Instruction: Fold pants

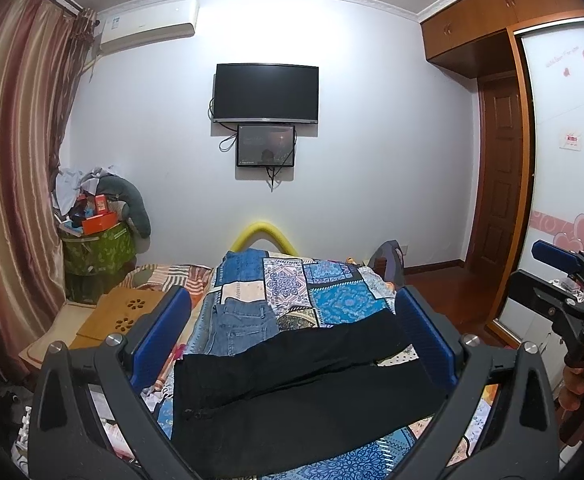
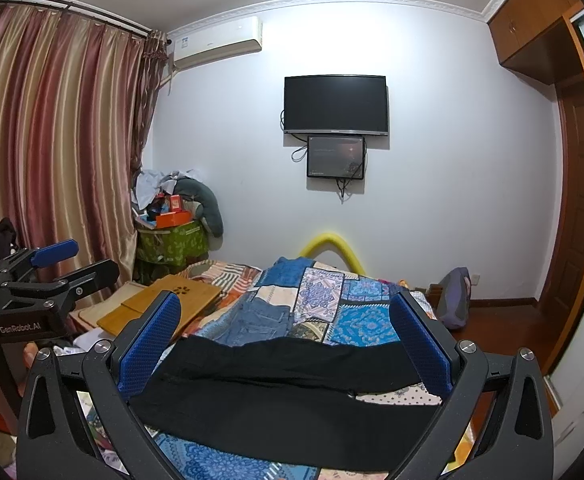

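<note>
Currently both grippers hang above a bed covered with a patchwork quilt [image 1: 328,300], and neither holds anything. From the left wrist camera, the left gripper [image 1: 294,332] has its blue-padded fingers [image 1: 163,332] spread wide, one on each side of the black pants [image 1: 292,392]. The pants lie across the near end of the quilt, waistband toward the left and the two legs running to the right, slightly parted, so that a wedge of dotted fabric shows between them. No finger touches the cloth.

Seen from the right wrist camera, the right gripper [image 2: 285,344] is just as wide open — its fingers frame the same black pants [image 2: 283,392] from a little further right. Beyond the black pants, a folded pair of blue jeans [image 2: 259,320] lies on the quilt, just behind their upper edge.

Each gripper also appears at the edge of the other's view: the right one at the far right of the left wrist view, with part of a hand [image 1: 572,388] below it, and the left one at the far left of the right wrist view.

A wooden lap desk [image 2: 163,304] lies on the bed's left side. On the far wall hang a dark television [image 2: 335,105] and a smaller screen [image 2: 335,157] under it — striped curtains [image 2: 51,140] fill the left.
</note>
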`<state>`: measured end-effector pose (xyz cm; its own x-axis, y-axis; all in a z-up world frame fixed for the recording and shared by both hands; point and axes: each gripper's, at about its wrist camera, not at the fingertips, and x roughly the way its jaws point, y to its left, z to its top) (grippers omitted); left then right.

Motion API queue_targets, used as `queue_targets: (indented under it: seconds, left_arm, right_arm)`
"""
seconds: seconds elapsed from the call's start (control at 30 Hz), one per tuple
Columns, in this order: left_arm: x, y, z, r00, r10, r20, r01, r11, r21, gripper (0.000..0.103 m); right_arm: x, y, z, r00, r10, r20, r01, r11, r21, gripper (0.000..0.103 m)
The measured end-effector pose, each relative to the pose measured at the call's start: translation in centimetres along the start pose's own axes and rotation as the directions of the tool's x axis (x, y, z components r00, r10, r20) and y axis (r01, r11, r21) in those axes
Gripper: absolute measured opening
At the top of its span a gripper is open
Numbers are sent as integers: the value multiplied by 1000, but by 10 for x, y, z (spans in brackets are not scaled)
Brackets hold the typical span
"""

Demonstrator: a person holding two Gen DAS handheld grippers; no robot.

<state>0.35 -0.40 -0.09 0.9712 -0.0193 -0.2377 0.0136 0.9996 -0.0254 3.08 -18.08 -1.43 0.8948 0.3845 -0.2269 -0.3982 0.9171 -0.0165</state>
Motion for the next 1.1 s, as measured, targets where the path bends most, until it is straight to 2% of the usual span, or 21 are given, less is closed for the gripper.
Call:
queue_targets:
  seconds: [0.77,1.1]
  left_arm:
    - [2,2,0,1000,-22,-6,22,1000,-9,103]
    - [34,23,-6,998,-6,-59,5,1000,-21,103]
  right_arm:
    - [3,-1,-4,1000,-12,-7,12,1000,3,103]
    - [25,-7,-13,998,-22,-52,22,1000,5,103]
